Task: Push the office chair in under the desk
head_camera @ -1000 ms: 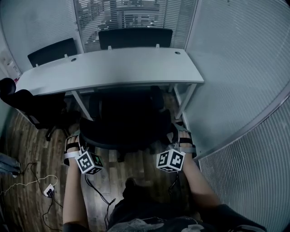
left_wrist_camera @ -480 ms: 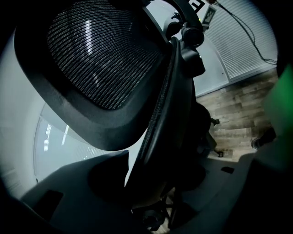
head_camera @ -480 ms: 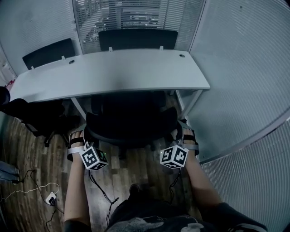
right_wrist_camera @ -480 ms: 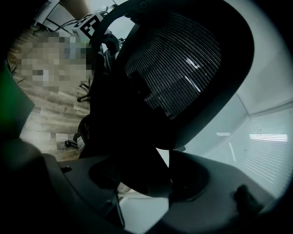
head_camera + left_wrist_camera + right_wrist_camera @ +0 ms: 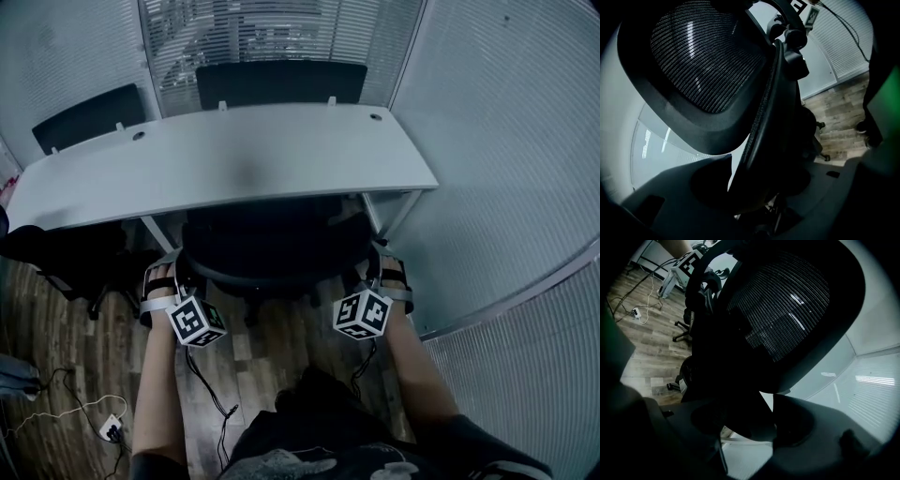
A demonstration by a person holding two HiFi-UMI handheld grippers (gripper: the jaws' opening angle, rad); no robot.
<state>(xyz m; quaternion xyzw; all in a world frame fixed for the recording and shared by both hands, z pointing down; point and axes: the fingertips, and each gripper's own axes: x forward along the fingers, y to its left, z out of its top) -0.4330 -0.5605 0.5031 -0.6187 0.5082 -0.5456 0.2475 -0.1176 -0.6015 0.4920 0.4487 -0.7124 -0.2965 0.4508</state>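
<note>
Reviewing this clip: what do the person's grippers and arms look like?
The left gripper and right gripper each carry a white cube with black square markers, with a thin black cable hanging below. Black straps and a pale band wrap the left hand and right hand. The jaws are dark grey and broad, each with a round recess. Forearms are bare.

My black mesh-backed office chair (image 5: 272, 248) shows fine woven lines catching pale glints. The flat desk top (image 5: 234, 159) looks pale grey, I think, in this dim light. The brown wood-plank floor (image 5: 248, 352) is streaky. My left marker cube (image 5: 195, 322) and right marker cube (image 5: 362, 312) wear black-and-white squares.
</note>
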